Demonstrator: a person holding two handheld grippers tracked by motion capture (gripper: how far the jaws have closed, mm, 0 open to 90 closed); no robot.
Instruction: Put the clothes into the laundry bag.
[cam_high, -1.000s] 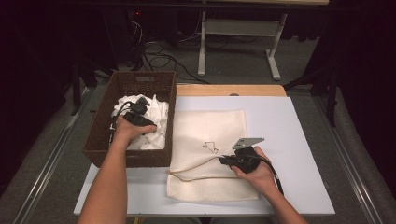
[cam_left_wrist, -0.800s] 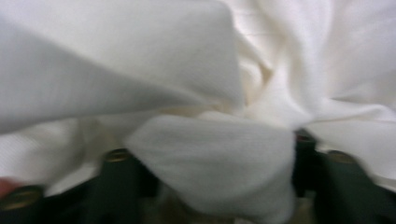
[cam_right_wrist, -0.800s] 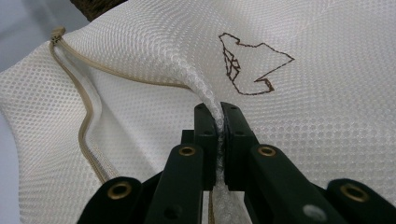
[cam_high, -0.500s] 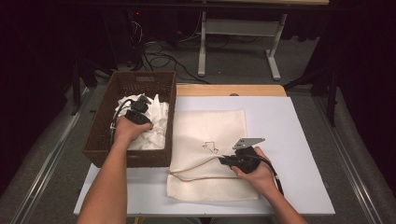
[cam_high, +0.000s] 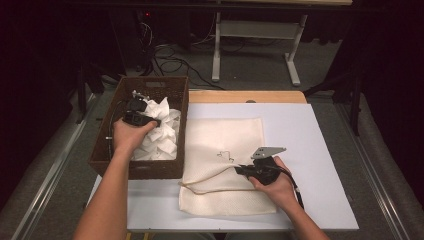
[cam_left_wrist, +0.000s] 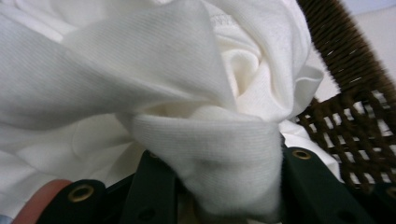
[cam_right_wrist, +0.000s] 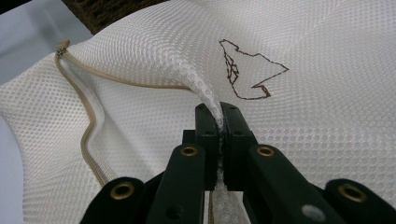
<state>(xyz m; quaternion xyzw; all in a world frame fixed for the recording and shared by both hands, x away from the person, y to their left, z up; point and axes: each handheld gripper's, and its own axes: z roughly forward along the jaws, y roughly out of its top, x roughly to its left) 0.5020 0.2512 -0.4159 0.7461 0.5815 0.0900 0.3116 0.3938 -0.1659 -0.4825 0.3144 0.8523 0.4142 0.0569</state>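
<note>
**Both grippers clamped on fabric: white cloth in basket, mesh bag on table**

The left gripper (cam_high: 145, 118) was over the brown wicker basket (cam_high: 177, 107) at the table's left side. Its jaws had just been closing and were clenched on a thick bunch of white cloth (cam_left_wrist: 219, 154); the left gripper view showed the fold pinched between them, with the basket's weave close behind. The rest of the cloth lay crumpled inside the basket.

The right gripper (cam_high: 240, 170) was low over the cream mesh bag (cam_high: 227, 137), which lay flat on the white table (cam_high: 310, 130), just beside the basket. The jaws were pressed tight on a raised ridge of mesh (cam_right_wrist: 205, 95). A tan zipper (cam_right_wrist: 86, 126) ran open along the bag's edge. A small brown stitched outline (cam_right_wrist: 250, 70) sat just beyond the pinch.
</note>
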